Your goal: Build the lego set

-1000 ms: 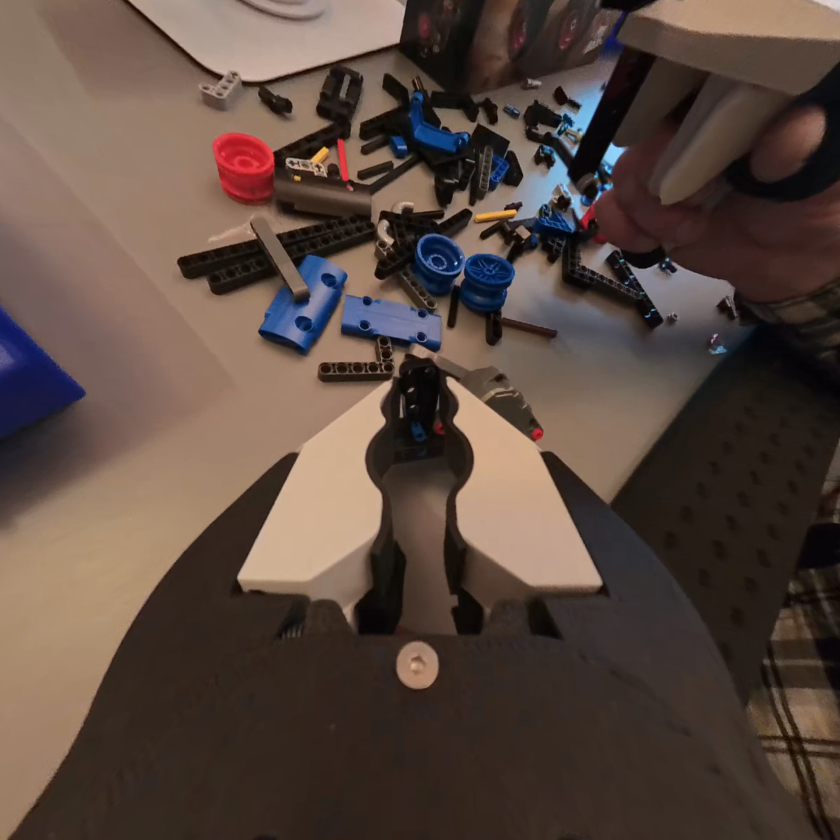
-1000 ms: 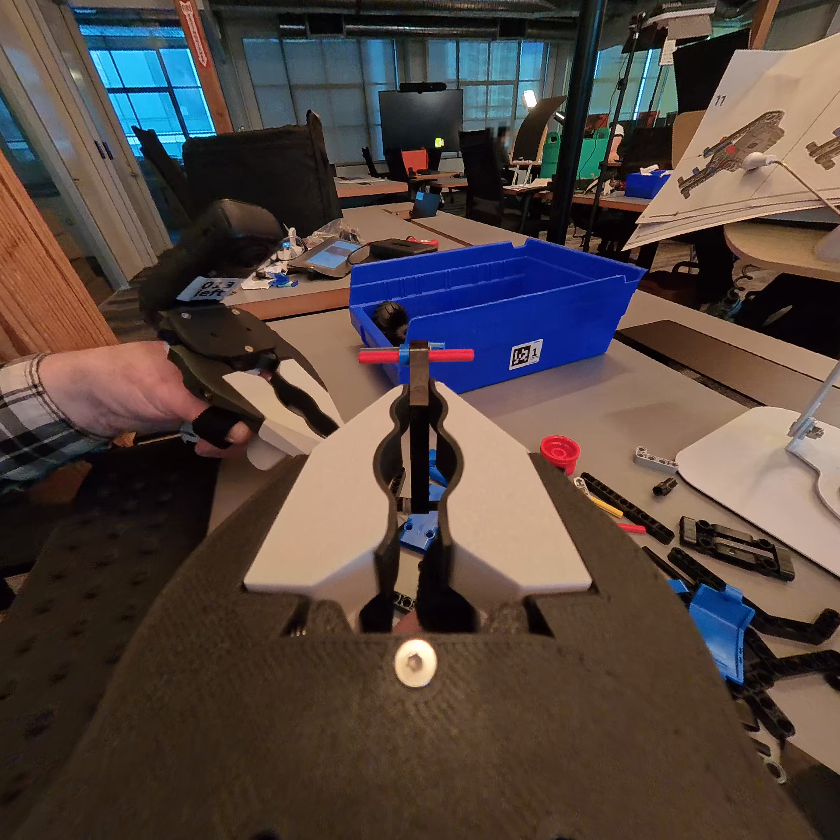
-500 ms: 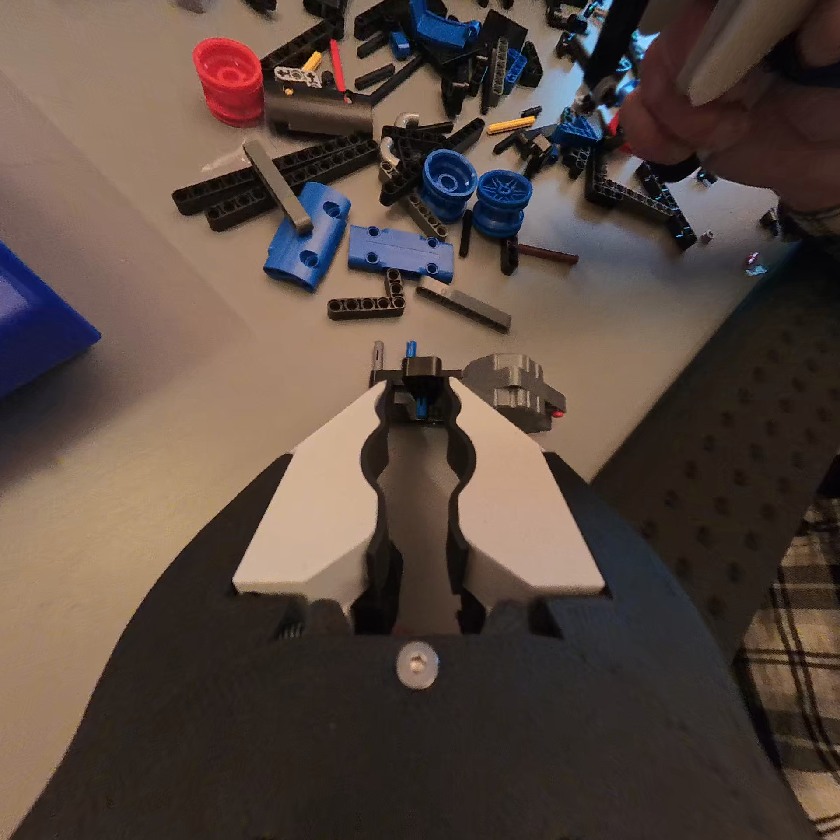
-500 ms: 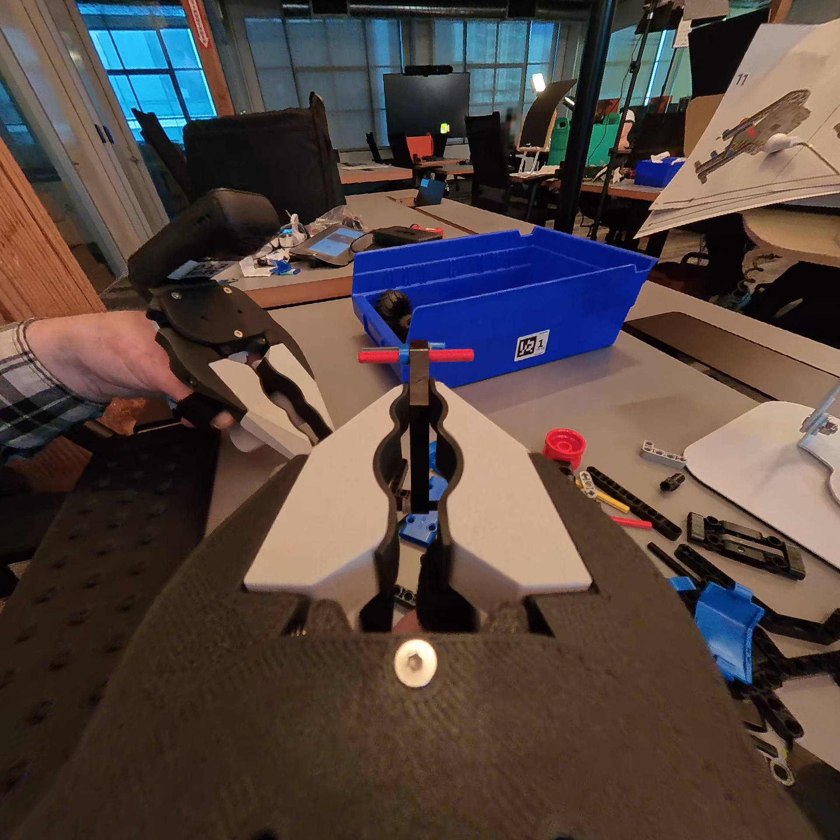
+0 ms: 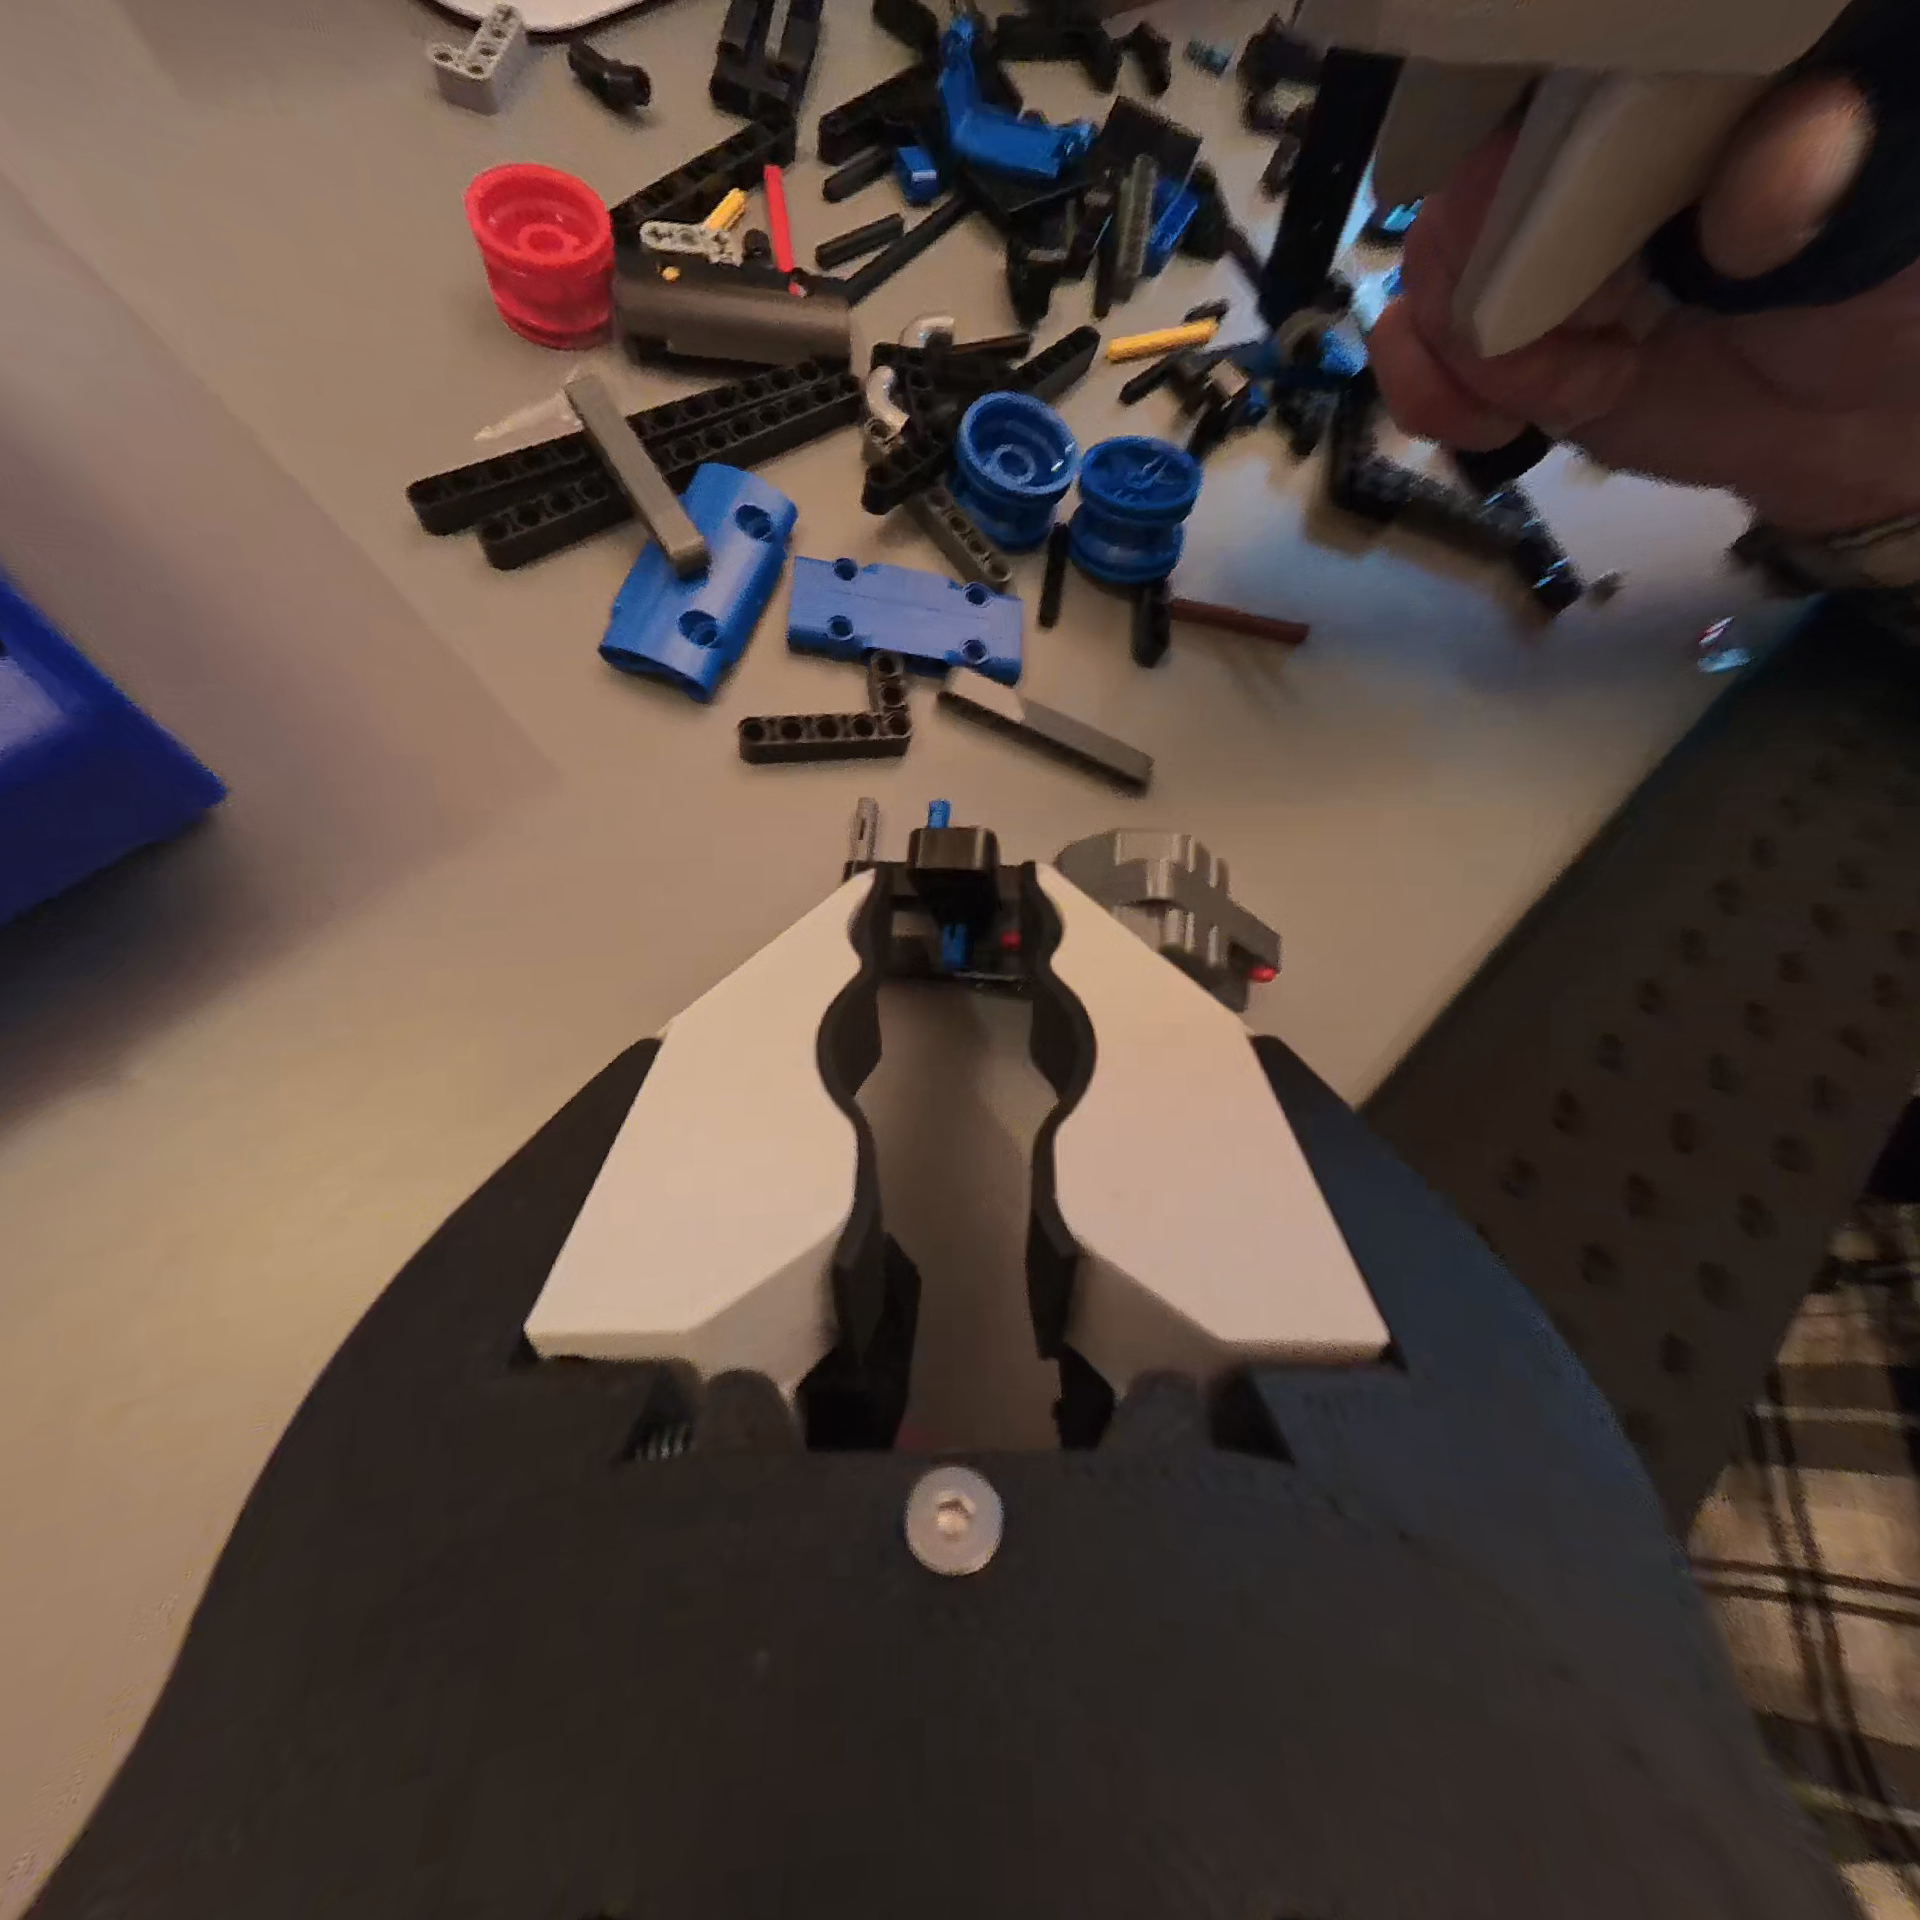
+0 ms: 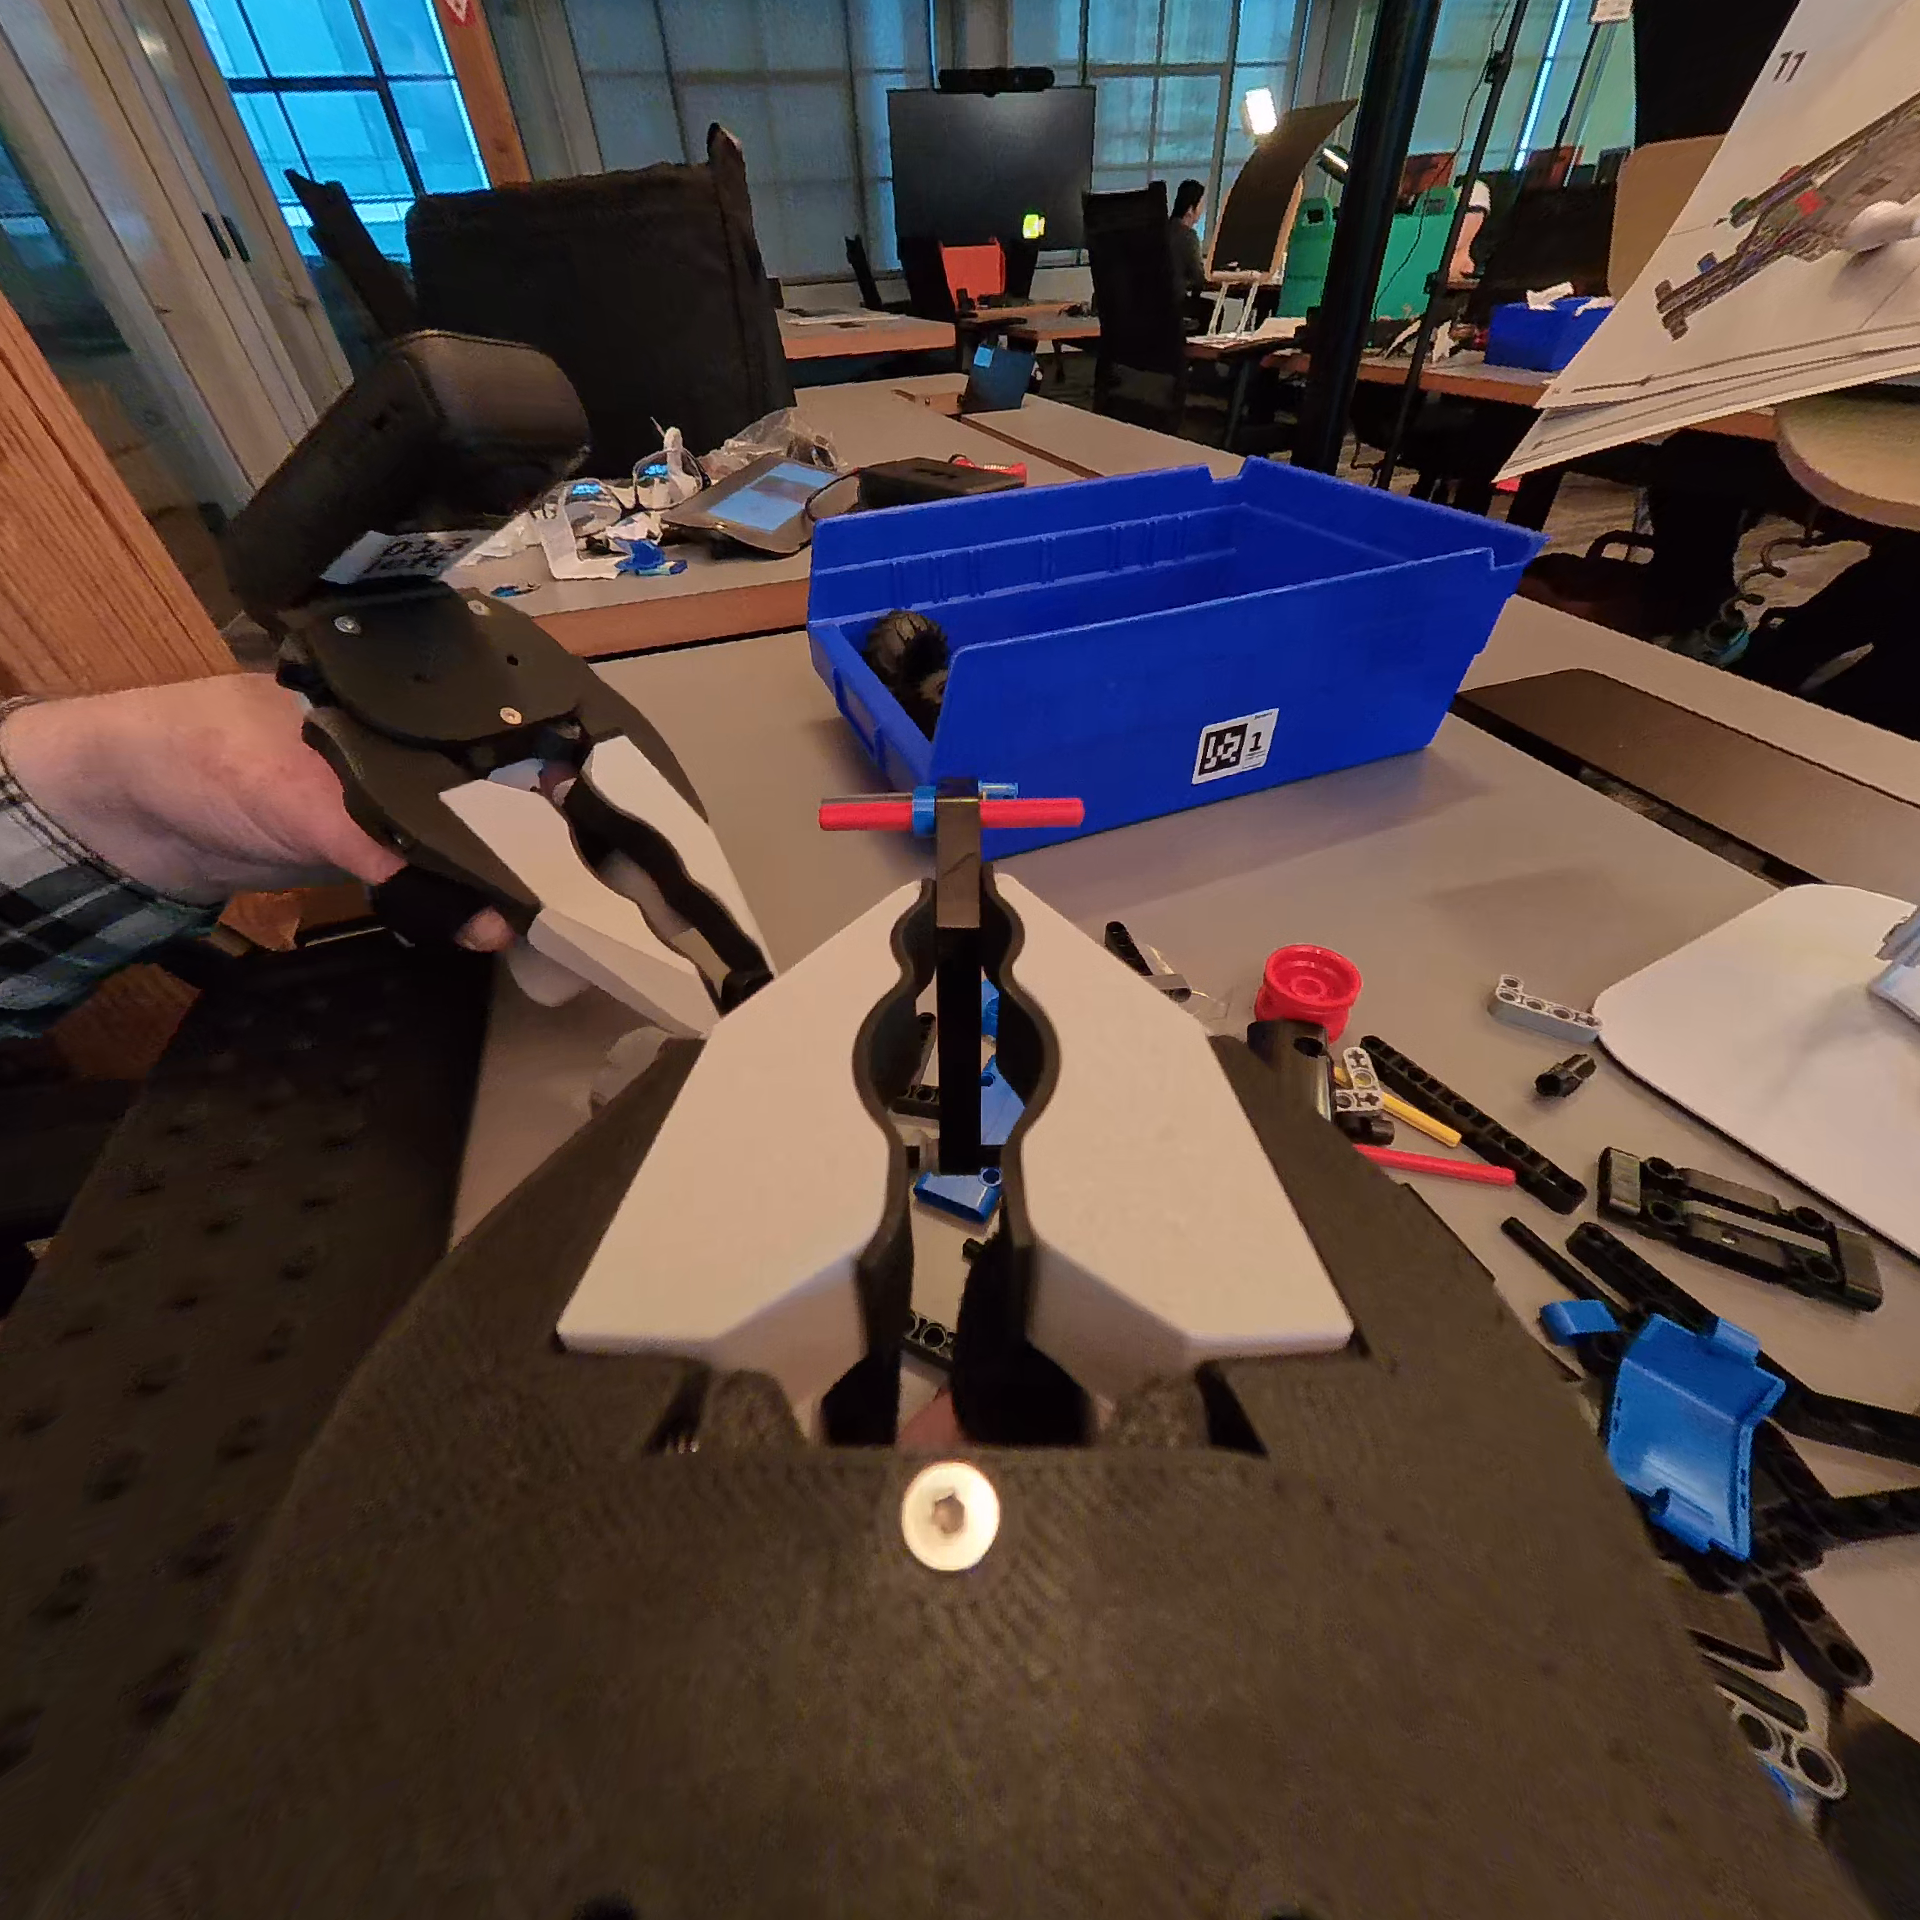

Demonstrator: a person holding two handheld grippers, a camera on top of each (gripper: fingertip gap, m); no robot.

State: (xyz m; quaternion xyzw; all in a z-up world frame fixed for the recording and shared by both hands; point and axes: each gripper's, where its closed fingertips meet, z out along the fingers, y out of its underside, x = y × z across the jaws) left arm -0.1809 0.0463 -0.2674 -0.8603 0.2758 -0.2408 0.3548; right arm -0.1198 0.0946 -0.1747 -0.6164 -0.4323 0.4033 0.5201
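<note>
My left gripper (image 5: 951, 883) is shut on a small black lego assembly (image 5: 948, 868) with blue and red pins. A grey part (image 5: 1169, 899) juts out to its right, just above the grey table. My right gripper (image 6: 956, 904) is shut on an upright black beam (image 6: 958, 997) with a red axle and blue bush (image 6: 951, 812) across its top. The left gripper also shows in the right wrist view (image 6: 727, 987), close to the left of my right fingers. The right gripper shows in the left wrist view (image 5: 1558, 177) at the top right, above the pile.
Loose pieces lie beyond the left gripper: a red wheel (image 5: 540, 249), two blue wheels (image 5: 1013, 468), blue panels (image 5: 904, 618) and black beams (image 5: 644, 457). A blue bin (image 6: 1143, 665) holds a black tyre (image 6: 904, 655). A white stand base (image 6: 1787, 1039), an instruction booklet (image 6: 1766, 239) and a black mat (image 5: 1662, 987) are nearby. My hands' fingertips stand some 12 cm from each other. The red wheel (image 5: 540, 249) is about equally far from each gripper, around 15 cm. The right camera catches it too, in the right wrist view (image 6: 1284, 972).
The left gripper has tilted and turned the held assembly, so its black top now faces the camera. In the right wrist view the left gripper has come closer to the right one.
</note>
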